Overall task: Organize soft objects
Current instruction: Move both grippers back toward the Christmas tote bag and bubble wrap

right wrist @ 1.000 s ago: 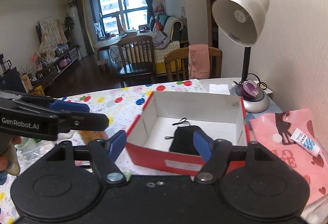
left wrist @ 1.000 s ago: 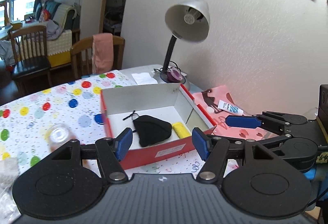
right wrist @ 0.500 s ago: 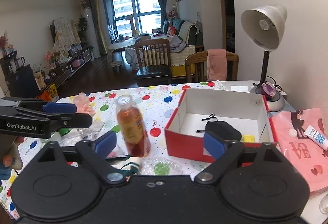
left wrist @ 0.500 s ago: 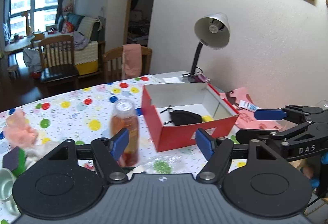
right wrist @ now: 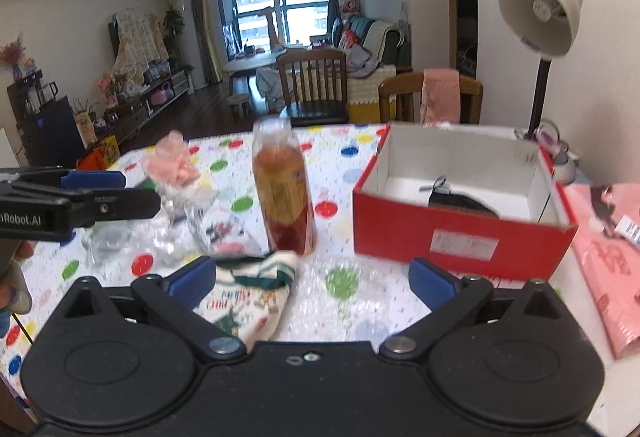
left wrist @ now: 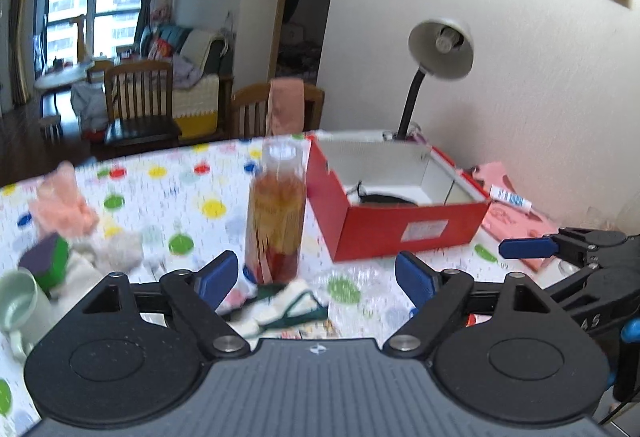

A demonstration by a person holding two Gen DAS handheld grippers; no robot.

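Left gripper [left wrist: 316, 277] tilted down over the bench [left wrist: 180, 197], jaws apart after just widening, empty, right gripper [right wrist: 312, 277] likewise above a patterned sock [right wrist: 256, 293], empty

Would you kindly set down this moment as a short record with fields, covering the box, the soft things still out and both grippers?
box: red box, open, on the dotted tablecloth
in box: black cloth item
soft things outside: white and green sock in front of the bottle; pink plush farther left
left gripper: open, jaws just widening, grips nothing
right gripper: open, jaws just widening, the sock lies below its left pad
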